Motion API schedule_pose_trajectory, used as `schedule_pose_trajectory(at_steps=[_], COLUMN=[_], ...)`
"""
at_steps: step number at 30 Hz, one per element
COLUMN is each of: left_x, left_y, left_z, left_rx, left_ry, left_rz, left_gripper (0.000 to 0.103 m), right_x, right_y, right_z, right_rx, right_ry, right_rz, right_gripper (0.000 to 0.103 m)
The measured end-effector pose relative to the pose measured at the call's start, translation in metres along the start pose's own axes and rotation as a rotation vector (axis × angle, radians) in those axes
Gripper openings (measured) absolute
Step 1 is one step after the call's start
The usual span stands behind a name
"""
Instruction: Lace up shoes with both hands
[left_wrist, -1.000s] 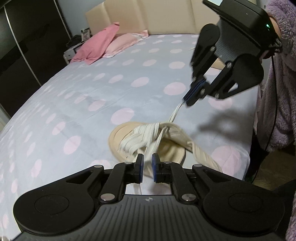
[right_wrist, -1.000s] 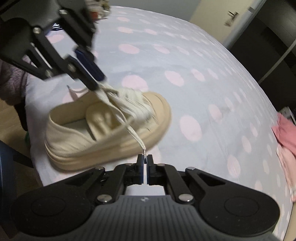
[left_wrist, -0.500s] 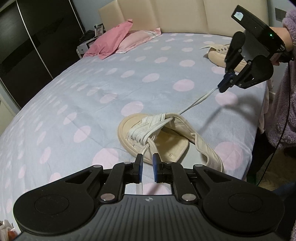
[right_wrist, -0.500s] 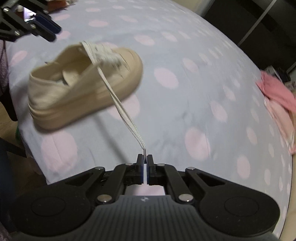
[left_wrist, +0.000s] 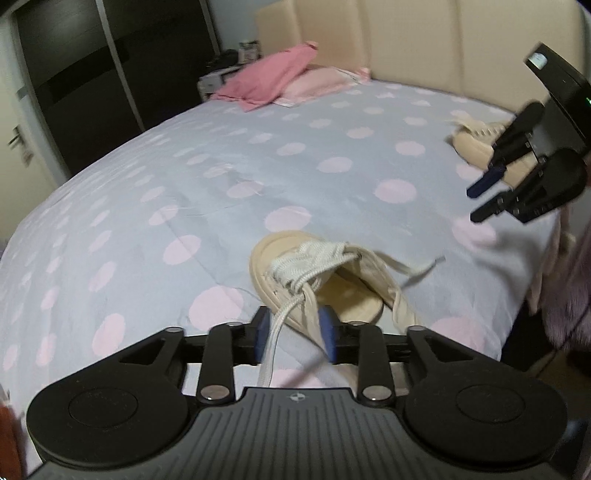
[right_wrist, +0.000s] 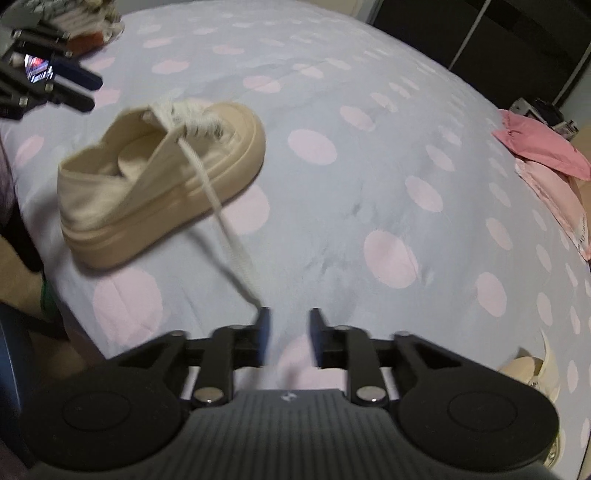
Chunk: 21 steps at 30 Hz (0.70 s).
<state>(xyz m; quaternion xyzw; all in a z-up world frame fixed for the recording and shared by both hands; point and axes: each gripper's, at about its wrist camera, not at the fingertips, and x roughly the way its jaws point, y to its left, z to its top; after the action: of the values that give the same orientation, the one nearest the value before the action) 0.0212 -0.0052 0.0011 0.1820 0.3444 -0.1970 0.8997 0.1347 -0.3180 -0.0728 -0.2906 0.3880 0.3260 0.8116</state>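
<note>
I am looking past my left claw (left_wrist: 295, 334), whose blue-padded fingers are standing apart with a flat woven white lace end (left_wrist: 275, 339) hanging loosely between them, not pinched. Just beyond it the cream canvas platform shoe (left_wrist: 332, 273) is sitting on the bed (left_wrist: 221, 177), near the bed's near edge, its toe pointing away from me and its crossed laces bunching over the tongue. The bed's cover is a soft-looking grey sheet with pink dots.

In the right wrist view, my right claw (right_wrist: 288, 334) is also standing apart; the other lace end (right_wrist: 225, 229) is trailing, motion-blurred, from the eyelets down to the inner face of its left finger, and I cannot tell whether it is touching. This view is showing the shoe (right_wrist: 162, 181) side on, with its thick ribbed rubber sole, which the left view is hiding.

Farther off in the left view, the right claw (left_wrist: 484, 201) is hovering above the bed's right side, in front of a second cream shoe (left_wrist: 476, 142). Beyond, pink pillows (left_wrist: 291, 79) are lying against a padded beige headboard (left_wrist: 424, 37), with a dark glossy wardrobe (left_wrist: 110, 66) to the left.
</note>
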Motion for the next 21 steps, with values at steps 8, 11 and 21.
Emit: schedule_pose_trajectory(at_steps=[8,11,21], left_x=[-0.017,-0.023,-0.039], left_y=[0.005,0.007,0.012], left_z=[0.015,0.018,0.011], left_rx=[-0.108,-0.178,-0.313], left_ry=[-0.067,-0.094,-0.160], left_rz=[0.081,0.140,0.243], left_gripper=[0.054,0.069,0.075], right_x=[-0.022,-0.026,-0.031], right_y=[0.002,0.008,0.041], right_z=[0.025,0.032,0.051], right_rx=[0.248,0.358,0.528], right_ry=[-0.127,-0.163,-0.224], right_rz=[0.005,0.010,0.026], right_gripper=[0.063,0.075,0.093])
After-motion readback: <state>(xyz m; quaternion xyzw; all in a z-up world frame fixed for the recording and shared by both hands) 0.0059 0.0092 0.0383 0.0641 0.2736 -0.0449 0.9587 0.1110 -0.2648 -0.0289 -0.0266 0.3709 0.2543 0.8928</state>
